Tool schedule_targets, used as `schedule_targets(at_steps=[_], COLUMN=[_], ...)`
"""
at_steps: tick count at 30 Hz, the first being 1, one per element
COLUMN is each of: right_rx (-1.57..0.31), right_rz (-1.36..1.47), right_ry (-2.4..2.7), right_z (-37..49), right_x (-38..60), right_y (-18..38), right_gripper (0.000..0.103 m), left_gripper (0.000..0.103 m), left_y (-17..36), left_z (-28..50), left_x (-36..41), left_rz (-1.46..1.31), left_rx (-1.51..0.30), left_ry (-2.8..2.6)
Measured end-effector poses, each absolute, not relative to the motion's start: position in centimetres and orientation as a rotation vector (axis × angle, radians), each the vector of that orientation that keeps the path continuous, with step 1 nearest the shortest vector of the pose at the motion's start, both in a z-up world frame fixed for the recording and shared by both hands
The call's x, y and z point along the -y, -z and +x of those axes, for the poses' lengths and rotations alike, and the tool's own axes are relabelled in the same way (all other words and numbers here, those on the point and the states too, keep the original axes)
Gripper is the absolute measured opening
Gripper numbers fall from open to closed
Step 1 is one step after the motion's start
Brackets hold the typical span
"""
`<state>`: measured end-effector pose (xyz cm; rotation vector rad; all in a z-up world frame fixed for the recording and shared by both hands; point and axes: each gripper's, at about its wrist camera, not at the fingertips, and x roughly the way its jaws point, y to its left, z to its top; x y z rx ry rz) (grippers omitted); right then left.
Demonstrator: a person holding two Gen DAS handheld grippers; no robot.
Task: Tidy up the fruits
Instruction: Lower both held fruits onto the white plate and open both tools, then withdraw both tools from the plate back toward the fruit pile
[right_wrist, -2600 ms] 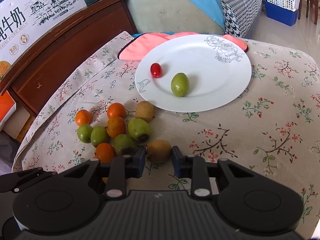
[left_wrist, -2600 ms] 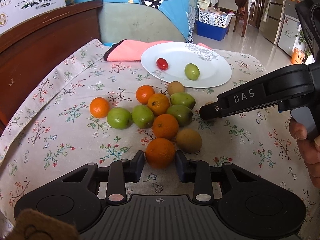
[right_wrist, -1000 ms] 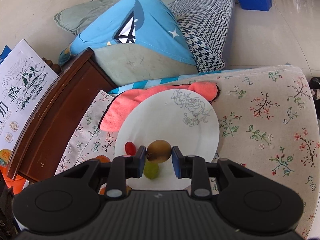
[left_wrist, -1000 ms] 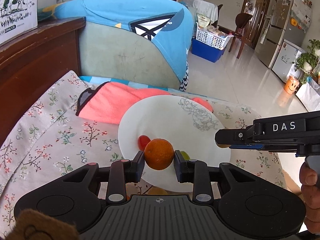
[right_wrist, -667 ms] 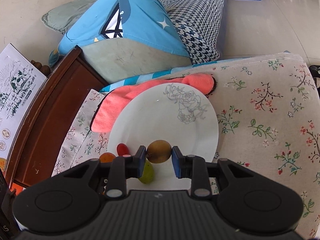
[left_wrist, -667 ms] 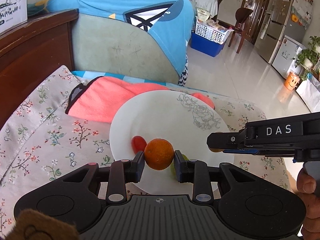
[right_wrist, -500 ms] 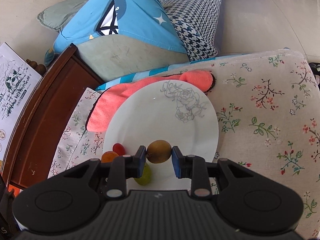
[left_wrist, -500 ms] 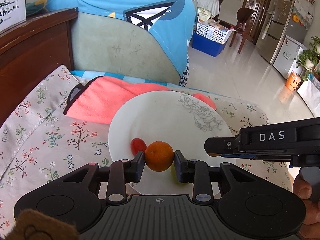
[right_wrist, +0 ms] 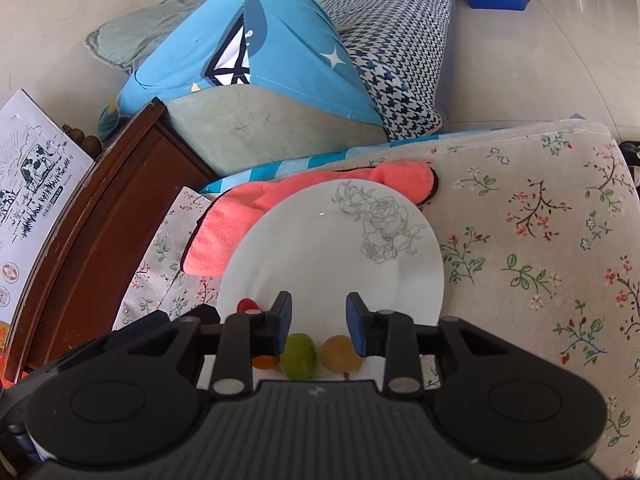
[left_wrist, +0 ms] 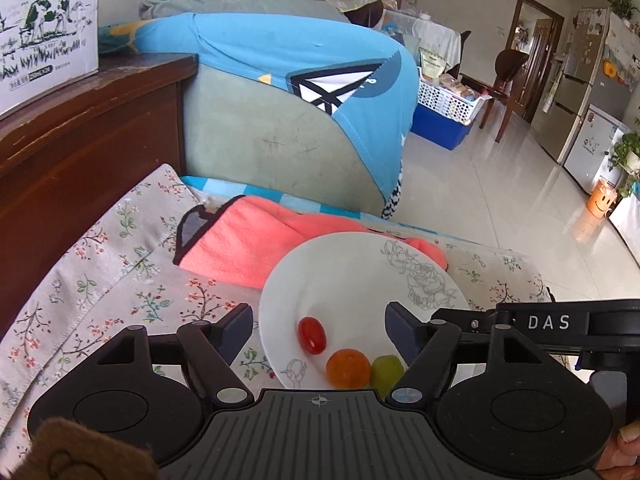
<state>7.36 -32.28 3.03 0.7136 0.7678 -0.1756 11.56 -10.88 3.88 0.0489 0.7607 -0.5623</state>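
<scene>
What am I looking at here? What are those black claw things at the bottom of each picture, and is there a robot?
No robot: a person holds a two-finger gripper in each hand, and a wide-angle camera on each one looks forward along its fingers. So the black shapes are the tools themselves. One picture comes from the left gripper, the other from the right gripper. Both stand open and hold nothing. Below them, on a flowered cloth, is a white plate with a rose drawing, partly over a pink towel. On the plate lie a small red tomato, an orange, a green fruit and a brownish-yellow fruit. The bar marked DAS is the right gripper seen sideways.
</scene>
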Motion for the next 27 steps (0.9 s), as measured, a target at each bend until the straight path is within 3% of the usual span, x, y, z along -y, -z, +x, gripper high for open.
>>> schedule_targets(at_steps=[27], right_rx=[-0.896], right_rz=[0.562], right_ry=[-0.054], right_z=[4.9], right_x=[26.0], right_y=[-3.4], right_gripper=[0.032], left_gripper=[0.078], left_y=[-4.5], left_z=[9.9], left_x=[2.7], left_rz=[0.075], left_rx=[-0.826], left_ry=[0.411])
